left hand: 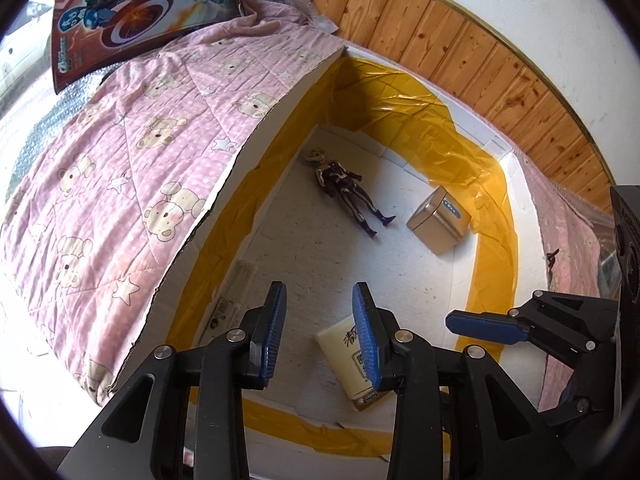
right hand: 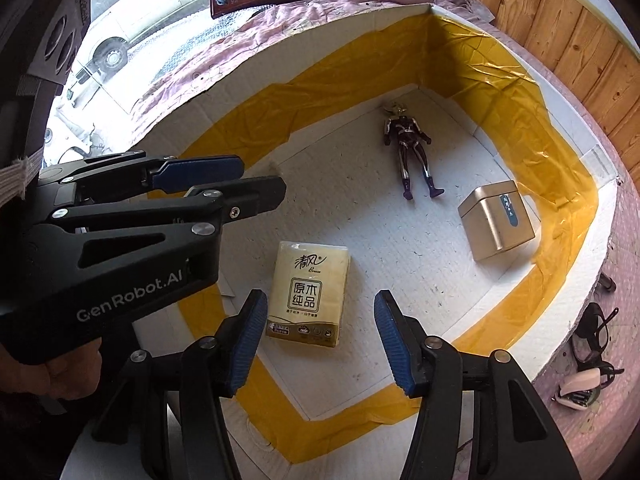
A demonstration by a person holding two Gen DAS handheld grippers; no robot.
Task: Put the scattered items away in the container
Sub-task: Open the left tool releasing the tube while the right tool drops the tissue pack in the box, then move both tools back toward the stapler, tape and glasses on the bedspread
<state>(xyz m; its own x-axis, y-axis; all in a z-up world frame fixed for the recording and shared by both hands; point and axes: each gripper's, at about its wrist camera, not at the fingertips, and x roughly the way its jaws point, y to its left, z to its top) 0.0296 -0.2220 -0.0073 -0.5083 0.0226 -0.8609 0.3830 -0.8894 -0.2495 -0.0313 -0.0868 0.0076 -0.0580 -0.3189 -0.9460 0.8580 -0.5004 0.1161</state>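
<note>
My left gripper (left hand: 319, 334) and right gripper (right hand: 320, 340) both hang with jaws apart and empty over the white foam box (right hand: 400, 28). On its floor lie a tissue pack (right hand: 308, 292), an action figure (right hand: 410, 150) and a gold tin (right hand: 496, 218), well apart.

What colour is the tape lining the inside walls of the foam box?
Yellow-amber tape, glossy and wrinkled, clearest in the right wrist view.
</note>
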